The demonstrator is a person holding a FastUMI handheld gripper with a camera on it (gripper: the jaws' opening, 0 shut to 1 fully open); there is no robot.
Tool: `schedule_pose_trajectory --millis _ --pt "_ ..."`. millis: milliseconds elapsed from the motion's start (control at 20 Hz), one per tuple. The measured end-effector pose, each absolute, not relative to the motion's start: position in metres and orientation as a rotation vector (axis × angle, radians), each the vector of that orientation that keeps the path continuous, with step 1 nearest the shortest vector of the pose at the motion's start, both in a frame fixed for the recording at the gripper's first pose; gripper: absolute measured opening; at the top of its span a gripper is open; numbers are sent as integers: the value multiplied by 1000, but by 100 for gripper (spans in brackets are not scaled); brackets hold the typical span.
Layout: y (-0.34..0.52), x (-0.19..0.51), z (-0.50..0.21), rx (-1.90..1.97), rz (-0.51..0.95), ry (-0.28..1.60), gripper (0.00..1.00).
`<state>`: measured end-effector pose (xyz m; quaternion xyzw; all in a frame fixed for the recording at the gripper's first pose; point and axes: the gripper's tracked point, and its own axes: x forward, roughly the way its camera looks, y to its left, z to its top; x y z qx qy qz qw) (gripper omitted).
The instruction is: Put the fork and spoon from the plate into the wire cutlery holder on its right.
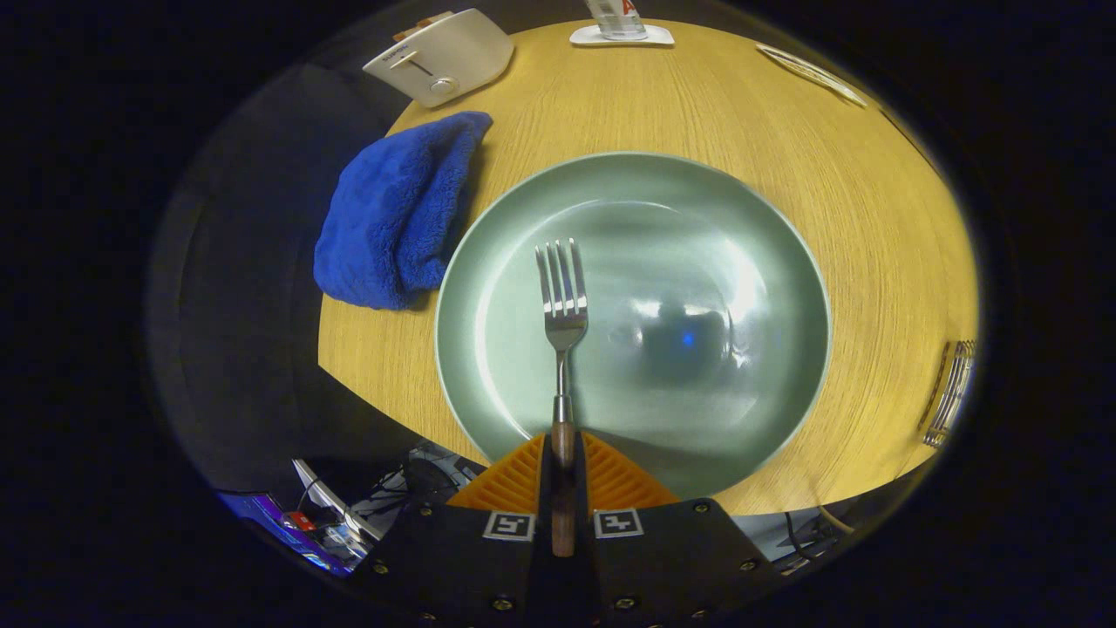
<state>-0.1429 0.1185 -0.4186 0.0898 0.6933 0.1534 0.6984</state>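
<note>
Jaws clamped tight on the fork's [563, 349] wooden handle, gripper [562, 467] holding it straight out ahead with the tines over the middle of the plate [488, 262]. Plate sits on the bench [872, 218], a blue towel [397, 214] touching its left rim. The wire holder [952, 392] is well off to the right, at the bench's edge. A white toaster [445, 57] is beyond the towel.

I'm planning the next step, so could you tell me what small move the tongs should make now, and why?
Probably carry the fork right, toward the wire cutlery holder at the table's edge. The tongs are shut on its wooden handle, tines pointing ahead over the plate, so the grasp looks done.
</note>
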Motion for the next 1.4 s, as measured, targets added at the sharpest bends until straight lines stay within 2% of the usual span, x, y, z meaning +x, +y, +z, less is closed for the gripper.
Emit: schedule_pose_trajectory --millis 100,150,800,1400 --pt "119 -140 -419 208 335 1532 11" --pt "117 -137 -417 203 338 1524 1" --pt "110 -118 -393 239 302 1406 1" --pt "36 -103 -355 325 138 1220 1"
